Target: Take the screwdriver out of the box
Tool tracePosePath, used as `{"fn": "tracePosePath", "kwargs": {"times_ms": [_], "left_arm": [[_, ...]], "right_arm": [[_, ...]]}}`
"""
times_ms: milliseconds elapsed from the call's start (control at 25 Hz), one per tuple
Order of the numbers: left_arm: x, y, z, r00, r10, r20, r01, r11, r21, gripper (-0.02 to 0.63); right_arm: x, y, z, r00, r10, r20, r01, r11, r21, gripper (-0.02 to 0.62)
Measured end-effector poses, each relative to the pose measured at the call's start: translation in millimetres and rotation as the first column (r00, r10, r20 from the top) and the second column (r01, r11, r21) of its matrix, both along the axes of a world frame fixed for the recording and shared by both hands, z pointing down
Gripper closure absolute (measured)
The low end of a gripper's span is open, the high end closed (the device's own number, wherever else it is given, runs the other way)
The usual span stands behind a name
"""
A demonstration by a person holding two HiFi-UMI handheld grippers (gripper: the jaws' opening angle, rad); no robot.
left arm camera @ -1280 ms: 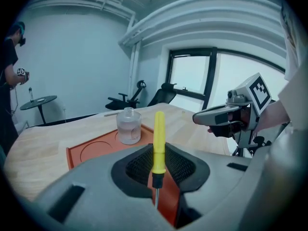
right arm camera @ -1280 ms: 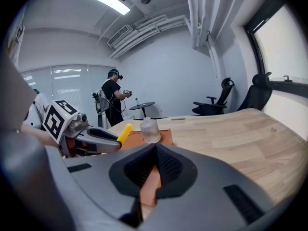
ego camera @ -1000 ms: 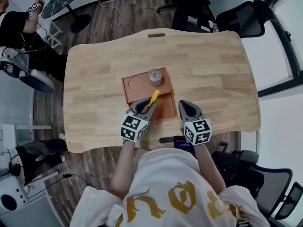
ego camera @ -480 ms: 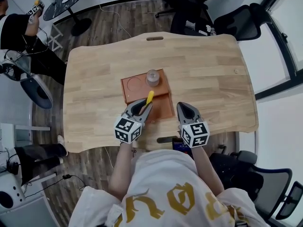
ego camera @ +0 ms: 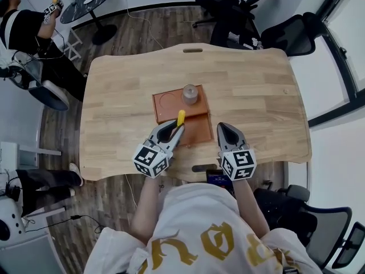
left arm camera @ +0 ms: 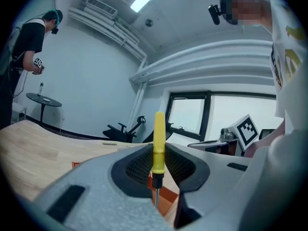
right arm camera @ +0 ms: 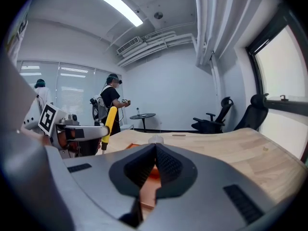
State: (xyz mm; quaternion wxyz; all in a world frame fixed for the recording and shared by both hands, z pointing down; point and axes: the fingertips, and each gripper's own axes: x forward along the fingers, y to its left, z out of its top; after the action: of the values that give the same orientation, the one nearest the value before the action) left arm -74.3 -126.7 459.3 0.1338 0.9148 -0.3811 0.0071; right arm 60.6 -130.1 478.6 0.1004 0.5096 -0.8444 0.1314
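My left gripper point(ego camera: 171, 131) is shut on a screwdriver with a yellow handle point(ego camera: 181, 117), above the near part of the open orange-brown box point(ego camera: 199, 131). In the left gripper view the screwdriver point(left arm camera: 159, 138) stands upright between the pads, its metal shaft pointing down, with the box's edge point(left arm camera: 166, 198) below. My right gripper point(ego camera: 227, 131) hovers to the right of the box, its jaws together and holding nothing. From the right gripper view, the screwdriver point(right arm camera: 110, 121) shows to the left in the left gripper point(right arm camera: 82, 131), and the box point(right arm camera: 153, 173) lies ahead.
A clear jar point(ego camera: 189, 93) stands on the far part of the box, next to a round recess. A dark slim object point(ego camera: 203, 168) and a phone point(ego camera: 219, 178) lie at the near edge of the wooden table point(ego camera: 256, 96). Office chairs point(ego camera: 296, 33) ring the table. Another person point(ego camera: 23, 33) stands at far left.
Both grippers have risen. The left one has carried the screwdriver up off the box and slightly toward me, and the handle now stands more upright.
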Motion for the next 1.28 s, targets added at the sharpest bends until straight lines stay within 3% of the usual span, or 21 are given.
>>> {"fn": "tracePosePath", "kwargs": {"times_ms": [320,680,1280], "left_arm": [[-13,16,-31,0.998,-0.012,-0.062,0.016,0.998,0.068,0.529],[-13,23,-39,0.995,-0.020,-0.098,0.028,0.996,0.080,0.529],[-19,29,-29,0.996,-0.038,-0.075,0.043,0.997,0.063,0.529]], "right_arm": [[-17,14,-15,1.000,-0.018,0.004,0.018,0.999,0.040,0.584],[-15,29,-21,1.000,-0.011,-0.014,0.012,0.998,0.060,0.584],[-14,30,-10,0.999,-0.009,-0.032,0.010,0.999,0.039,0.584]]}}
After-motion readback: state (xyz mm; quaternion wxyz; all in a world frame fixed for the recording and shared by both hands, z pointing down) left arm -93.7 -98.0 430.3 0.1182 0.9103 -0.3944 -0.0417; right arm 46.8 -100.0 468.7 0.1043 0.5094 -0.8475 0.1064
